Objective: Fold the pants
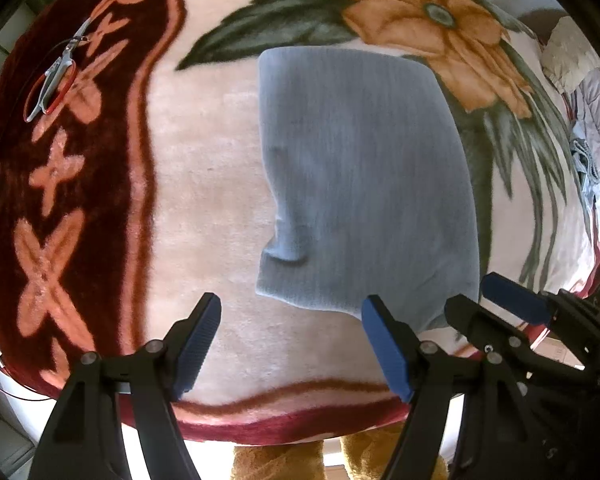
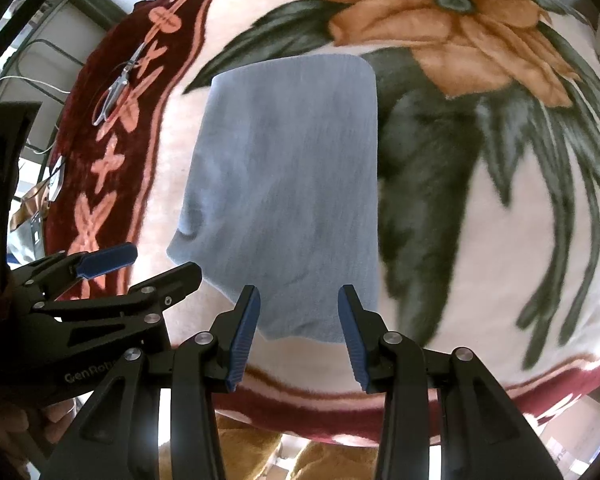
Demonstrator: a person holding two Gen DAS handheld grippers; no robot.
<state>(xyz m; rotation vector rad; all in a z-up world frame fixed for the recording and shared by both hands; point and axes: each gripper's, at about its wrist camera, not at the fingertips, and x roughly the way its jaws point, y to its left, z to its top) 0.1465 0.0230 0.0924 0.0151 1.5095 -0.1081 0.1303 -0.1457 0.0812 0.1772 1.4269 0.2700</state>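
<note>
The grey-blue pants (image 1: 360, 184) lie folded into a flat rectangle on a floral blanket (image 1: 204, 168); they also show in the right wrist view (image 2: 288, 184). My left gripper (image 1: 292, 344) is open and empty, above the blanket just short of the pants' near edge. My right gripper (image 2: 298, 332) is open and empty, over the pants' near edge. Each gripper shows in the other's view: the right one (image 1: 500, 304) at lower right, the left one (image 2: 140, 264) at lower left. A small fold bulges at the pants' left edge.
Scissors (image 1: 56, 76) lie on the blanket's dark red border at the far left; they also show in the right wrist view (image 2: 116, 88). A pile of clothes (image 1: 588, 128) sits at the far right. The blanket's near edge (image 1: 284, 420) drops off just below the grippers.
</note>
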